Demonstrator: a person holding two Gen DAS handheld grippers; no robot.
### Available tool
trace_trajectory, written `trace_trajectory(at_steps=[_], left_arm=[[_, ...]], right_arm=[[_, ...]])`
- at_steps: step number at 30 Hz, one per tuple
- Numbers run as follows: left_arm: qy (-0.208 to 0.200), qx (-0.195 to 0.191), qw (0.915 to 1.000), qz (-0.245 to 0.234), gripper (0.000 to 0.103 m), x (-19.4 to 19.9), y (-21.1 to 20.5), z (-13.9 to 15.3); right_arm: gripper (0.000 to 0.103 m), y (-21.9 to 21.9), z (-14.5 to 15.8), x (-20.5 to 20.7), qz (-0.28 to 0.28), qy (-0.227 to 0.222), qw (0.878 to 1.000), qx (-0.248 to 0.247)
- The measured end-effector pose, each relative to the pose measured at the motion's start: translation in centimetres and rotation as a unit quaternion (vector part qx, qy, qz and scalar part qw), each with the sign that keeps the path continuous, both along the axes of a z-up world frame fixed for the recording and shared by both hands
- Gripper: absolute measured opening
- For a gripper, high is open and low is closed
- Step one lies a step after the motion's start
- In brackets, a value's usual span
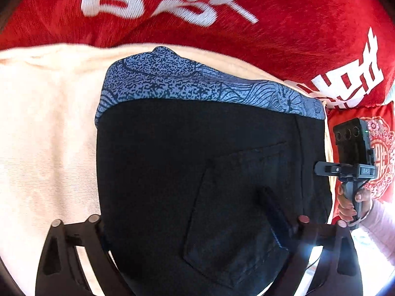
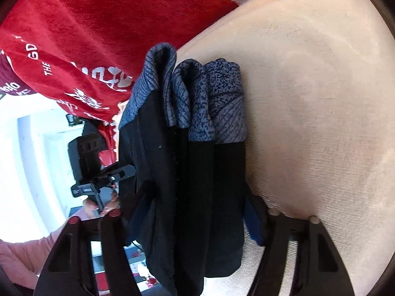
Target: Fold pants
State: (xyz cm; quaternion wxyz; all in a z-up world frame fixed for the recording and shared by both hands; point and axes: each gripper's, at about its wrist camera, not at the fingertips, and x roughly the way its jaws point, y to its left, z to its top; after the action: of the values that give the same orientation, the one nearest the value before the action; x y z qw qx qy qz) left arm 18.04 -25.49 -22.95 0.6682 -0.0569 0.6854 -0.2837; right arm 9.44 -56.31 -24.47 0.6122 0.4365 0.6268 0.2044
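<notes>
Pants, black with a blue speckled waistband, lie folded on a cream cloth surface; whether that surface is a bed or a sofa I cannot tell. From my left wrist view the back pocket faces up, its lower edge cut off by the frame. My left jaws stand spread wide, the black cloth lying between them and hiding the inner fingertips; whether they pinch anything I cannot tell. From my right wrist view the pants show as stacked layers seen edge-on. My right jaws are spread on both sides of the stack, tips largely hidden by cloth. A red blanket with white lettering lies behind. Right hand grips its handle beside a red patterned cushion.
</notes>
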Motion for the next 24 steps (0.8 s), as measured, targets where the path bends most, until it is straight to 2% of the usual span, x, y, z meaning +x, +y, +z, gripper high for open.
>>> trace_trajectory(at_steps=[1, 3, 5, 16, 24], left_arm=[[-0.011, 0.004, 0.9999, -0.003, 0.089, -0.3, -0.1, 0.6], [-0.021, 0.008, 0.9997, -0.001, 0.078, -0.5, 0.1, 1.4], [-0.028, 0.008, 0.9996, 0.005, 0.073, -0.7, 0.4, 2.3], [-0.044, 0.012, 0.9988, 0.017, 0.073, -5.2, 3.5, 7.5], [-0.032, 0.016, 0.9990, 0.027, 0.073, -9.3, 7.0, 8.4]], right_arm=[[0.054, 0.1, 0.2, 0.0, -0.002, -0.002, 1.000, 0.001], [0.050, 0.4, 0.9, -0.1, -0.007, -0.007, 1.000, 0.002], [0.047, 0.4, 1.6, -0.4, -0.019, -0.009, 1.000, 0.016], [0.046, 2.2, 5.3, -4.6, -0.031, -0.012, 0.997, 0.063], [0.046, 5.9, 7.0, -9.3, -0.029, -0.010, 0.998, 0.060]])
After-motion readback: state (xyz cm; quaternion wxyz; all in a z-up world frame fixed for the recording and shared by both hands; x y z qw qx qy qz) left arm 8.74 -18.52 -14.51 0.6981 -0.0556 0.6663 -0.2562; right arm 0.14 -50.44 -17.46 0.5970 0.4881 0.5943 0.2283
